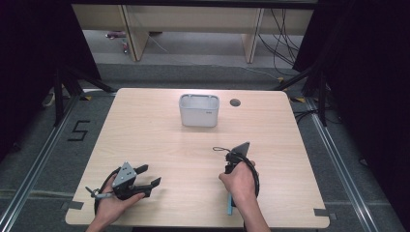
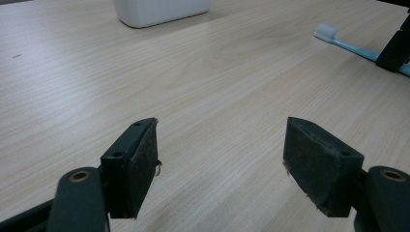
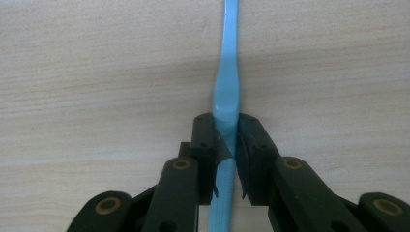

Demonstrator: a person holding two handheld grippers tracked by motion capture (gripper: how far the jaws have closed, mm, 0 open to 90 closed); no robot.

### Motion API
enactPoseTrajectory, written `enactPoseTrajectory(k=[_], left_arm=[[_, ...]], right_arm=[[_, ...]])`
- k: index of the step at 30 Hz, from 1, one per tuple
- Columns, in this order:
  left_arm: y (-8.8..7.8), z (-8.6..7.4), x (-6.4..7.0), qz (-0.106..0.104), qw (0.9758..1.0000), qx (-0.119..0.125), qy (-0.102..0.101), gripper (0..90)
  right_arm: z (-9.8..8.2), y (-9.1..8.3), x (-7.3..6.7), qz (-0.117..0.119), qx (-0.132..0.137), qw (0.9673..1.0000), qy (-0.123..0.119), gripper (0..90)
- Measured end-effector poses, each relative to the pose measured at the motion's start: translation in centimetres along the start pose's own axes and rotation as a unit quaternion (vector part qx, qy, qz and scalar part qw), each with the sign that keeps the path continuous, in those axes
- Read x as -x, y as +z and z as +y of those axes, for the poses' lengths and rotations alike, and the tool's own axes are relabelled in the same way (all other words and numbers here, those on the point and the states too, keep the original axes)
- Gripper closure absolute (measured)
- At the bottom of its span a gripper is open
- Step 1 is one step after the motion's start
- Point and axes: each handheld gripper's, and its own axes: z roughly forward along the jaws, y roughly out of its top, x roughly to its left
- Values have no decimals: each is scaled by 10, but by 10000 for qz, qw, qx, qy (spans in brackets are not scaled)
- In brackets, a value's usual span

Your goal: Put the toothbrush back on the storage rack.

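A light blue toothbrush (image 3: 227,58) lies flat on the wooden table (image 1: 145,125), with my right gripper (image 3: 226,121) shut on its handle from above. In the high view the right gripper (image 1: 233,164) stands at the near right under the hand, and the toothbrush's blue end (image 1: 230,207) sticks out toward the front edge. The left gripper view shows the brush's white head (image 2: 325,31) at the far right. My left gripper (image 2: 222,145) is open with nothing between its jaws; in the high view the left gripper (image 1: 150,175) sits low at the near left.
A white open bin (image 1: 199,110) stands at the back middle of the table; the same bin (image 2: 162,9) appears at the top of the left gripper view. A round cable hole (image 1: 235,102) lies just right of it. Bare wood stretches between the grippers and the bin.
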Motion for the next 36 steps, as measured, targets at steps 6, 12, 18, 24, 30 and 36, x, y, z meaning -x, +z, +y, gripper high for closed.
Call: enactPoseTrajectory(k=[6, 12, 18, 24, 30, 36], left_arm=[[-1, 0, 0, 28, 10000, -23, -1, 279], [-1, 0, 0, 40, 10000, -42, 12, 280], [-1, 0, 0, 40, 10000, -16, 9, 282], [-2, 0, 0, 51, 10000, 14, -11, 285], [-1, 0, 0, 26, 10000, 59, -24, 286], [-2, 0, 0, 68, 10000, 13, -14, 287]], right_arm=[[1, 0, -3, 39, -3, 10000, 12, 790], [0, 0, -3, 6, 144, 9999, -64, 791], [2, -5, 8, -119, 292, 9974, -651, 792], [0, -16, 14, 216, 565, 9944, -866, 792], [0, -22, 16, 268, 751, 9932, -852, 792], [-1, -26, 21, 402, 1042, 9881, -1058, 791]])
